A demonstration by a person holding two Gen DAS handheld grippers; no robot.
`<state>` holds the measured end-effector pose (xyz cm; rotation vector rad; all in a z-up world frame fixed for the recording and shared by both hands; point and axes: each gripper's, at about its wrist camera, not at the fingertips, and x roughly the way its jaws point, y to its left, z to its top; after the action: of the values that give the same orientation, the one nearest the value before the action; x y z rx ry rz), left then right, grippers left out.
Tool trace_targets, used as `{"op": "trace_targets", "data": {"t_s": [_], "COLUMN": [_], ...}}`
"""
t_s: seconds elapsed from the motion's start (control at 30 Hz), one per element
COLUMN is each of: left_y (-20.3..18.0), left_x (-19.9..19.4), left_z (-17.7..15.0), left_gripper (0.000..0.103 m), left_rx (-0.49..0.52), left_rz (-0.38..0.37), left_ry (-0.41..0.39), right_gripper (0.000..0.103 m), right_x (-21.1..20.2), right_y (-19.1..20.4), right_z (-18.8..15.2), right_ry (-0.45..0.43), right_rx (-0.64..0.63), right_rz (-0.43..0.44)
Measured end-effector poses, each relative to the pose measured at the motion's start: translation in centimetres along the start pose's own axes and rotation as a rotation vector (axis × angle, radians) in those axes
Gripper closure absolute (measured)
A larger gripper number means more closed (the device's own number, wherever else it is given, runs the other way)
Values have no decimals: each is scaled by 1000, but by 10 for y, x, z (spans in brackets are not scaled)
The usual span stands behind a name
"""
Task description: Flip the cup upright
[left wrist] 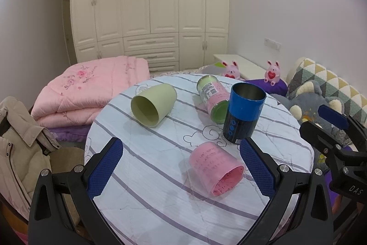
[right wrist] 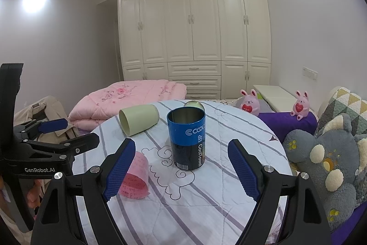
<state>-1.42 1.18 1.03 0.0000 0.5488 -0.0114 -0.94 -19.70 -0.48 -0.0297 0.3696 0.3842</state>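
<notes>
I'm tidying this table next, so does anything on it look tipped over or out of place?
Yes. Three containers lie on their sides on the striped cloth: the green cup, the pink cup and the pink-labelled can. Only the blue can stands upright. Nothing looks spilled.

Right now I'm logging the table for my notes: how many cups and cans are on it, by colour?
Green cup, on its side: 1
Pink cup, on its side: 1
Blue can, upright and open at the top: 1
Pink-and-green can, on its side: 1
Total: 4
</notes>
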Motion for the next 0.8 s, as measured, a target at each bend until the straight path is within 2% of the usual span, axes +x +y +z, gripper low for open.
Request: {"op": "trace_targets", "data": {"t_s": [0.8], "left_y": [-5], "left_x": [1], "left_z": [-4], "left_gripper": [0], "left_rx": [13], "left_rz": [-24], "left_ry": [3], "right_gripper": [19], "right_x": [4], "right_y": [-1], "right_z": [2], "right_ry": [2], "right_rx": [17], "right_rz": [-10]}}
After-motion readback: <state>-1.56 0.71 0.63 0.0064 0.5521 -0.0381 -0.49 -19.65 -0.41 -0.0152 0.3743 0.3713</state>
